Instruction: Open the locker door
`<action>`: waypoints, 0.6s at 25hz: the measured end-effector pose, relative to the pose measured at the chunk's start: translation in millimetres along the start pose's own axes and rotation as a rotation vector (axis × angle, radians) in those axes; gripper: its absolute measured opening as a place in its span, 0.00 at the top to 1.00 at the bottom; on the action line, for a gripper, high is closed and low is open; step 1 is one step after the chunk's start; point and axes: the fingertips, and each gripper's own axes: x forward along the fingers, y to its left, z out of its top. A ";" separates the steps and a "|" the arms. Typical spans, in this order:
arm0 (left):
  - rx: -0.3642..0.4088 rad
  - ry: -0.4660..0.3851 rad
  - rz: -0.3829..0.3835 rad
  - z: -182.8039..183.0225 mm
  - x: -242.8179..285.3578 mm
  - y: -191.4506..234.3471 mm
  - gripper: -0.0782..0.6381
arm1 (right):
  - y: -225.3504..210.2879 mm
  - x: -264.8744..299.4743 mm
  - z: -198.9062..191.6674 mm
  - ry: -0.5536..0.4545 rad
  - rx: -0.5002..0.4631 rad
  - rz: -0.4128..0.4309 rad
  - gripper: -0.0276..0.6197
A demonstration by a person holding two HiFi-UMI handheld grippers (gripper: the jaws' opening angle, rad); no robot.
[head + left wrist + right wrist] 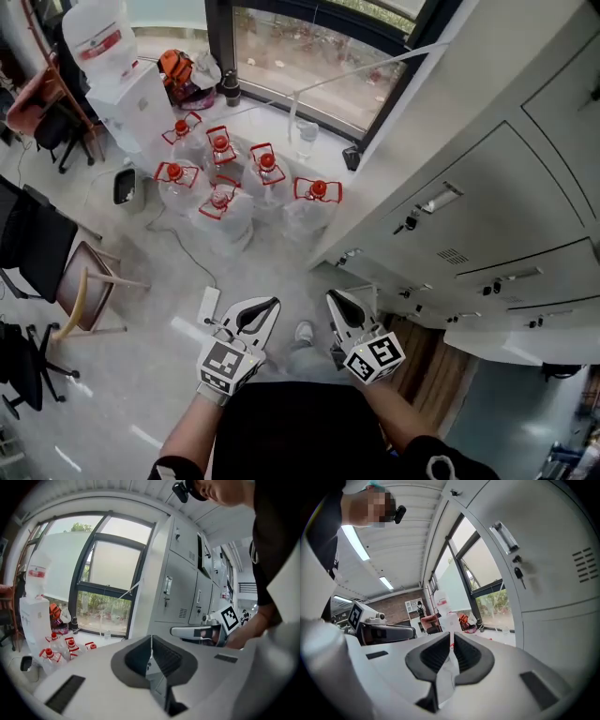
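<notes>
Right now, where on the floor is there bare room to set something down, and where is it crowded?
Bare floor lies between the tan-framed chair and the left gripper. A narrower strip runs between the water jugs and the lockers. Crowded: the jug cluster under the window, beside the water dispenser.

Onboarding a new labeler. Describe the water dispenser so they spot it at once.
Start at the big window and look left along the floor, past the cluster of clear red-capped jugs. The dispenser is the white box there with a big bottle on top. Unlike the jugs, it is opaque and taller, and its bottle bears a red label.
</notes>
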 end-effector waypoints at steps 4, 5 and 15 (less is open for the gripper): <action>0.042 -0.042 0.009 34.5 -8.0 -7.2 0.86 | 16.0 -8.7 41.3 -0.042 -0.053 0.054 0.89; 0.049 -0.053 0.014 42.0 -9.6 -6.7 0.86 | 17.4 -9.2 50.0 -0.053 -0.062 0.064 0.89; 0.097 -0.137 0.070 98.7 -14.8 -0.5 0.86 | 20.5 -11.8 104.0 -0.115 -0.112 0.127 0.89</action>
